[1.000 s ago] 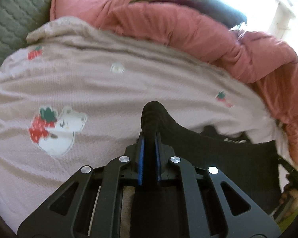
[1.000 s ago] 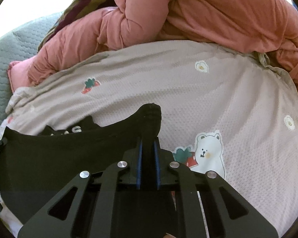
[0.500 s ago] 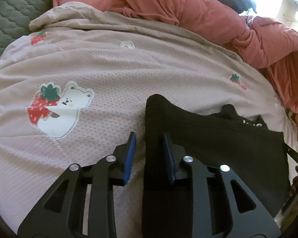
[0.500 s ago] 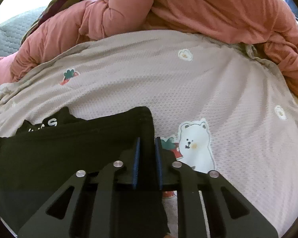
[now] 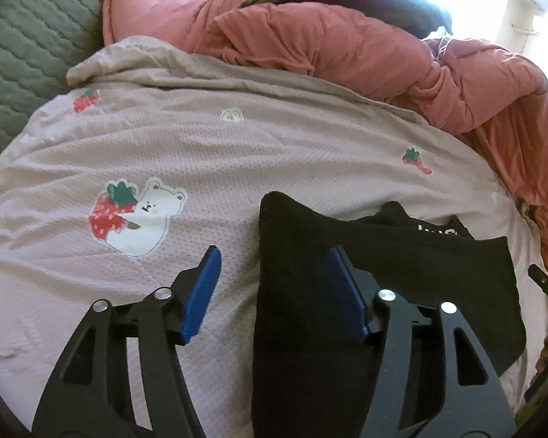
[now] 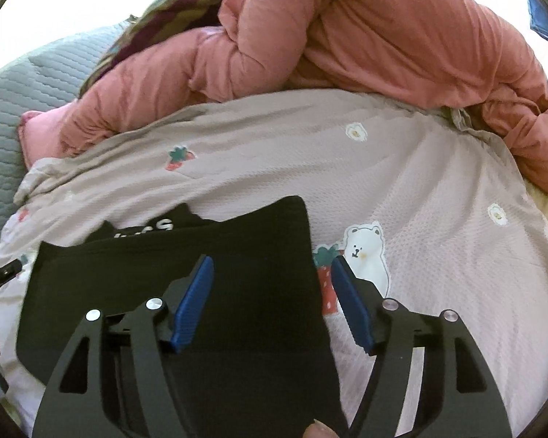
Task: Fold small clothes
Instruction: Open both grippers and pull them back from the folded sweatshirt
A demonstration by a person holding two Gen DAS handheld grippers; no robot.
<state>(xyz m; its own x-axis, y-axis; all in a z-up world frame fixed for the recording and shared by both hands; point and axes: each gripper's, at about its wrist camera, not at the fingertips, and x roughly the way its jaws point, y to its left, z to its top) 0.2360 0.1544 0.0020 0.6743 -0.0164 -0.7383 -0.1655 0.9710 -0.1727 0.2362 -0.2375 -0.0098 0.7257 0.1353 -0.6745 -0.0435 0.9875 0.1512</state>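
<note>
Left wrist view: left gripper [image 5: 274, 259] jaws just opened wide, nothing pinched; black garment [image 5: 402, 266] lies flat on pale printed blanket [image 5: 274, 146], its left edge between pads. Right gripper [image 6: 272, 268] jaws also just opened wide, over garment's right edge, no grip. Pink duvet [image 5: 365, 47] bunched behind; grey quilted mattress [image 5: 25, 54] far left. White lettering on garment partly hidden, unreadable. Fingertip [image 6: 319, 430] cut off at bottom edge.

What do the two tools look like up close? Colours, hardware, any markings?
Both match. The left tool and right tool have matte black linkage arms with triangular cut-outs, two round silver bolt heads on each side, and blue ribbed pads on the inner faces of the fingers. No cables or lettering are visible. No sleeve is in view.
</note>
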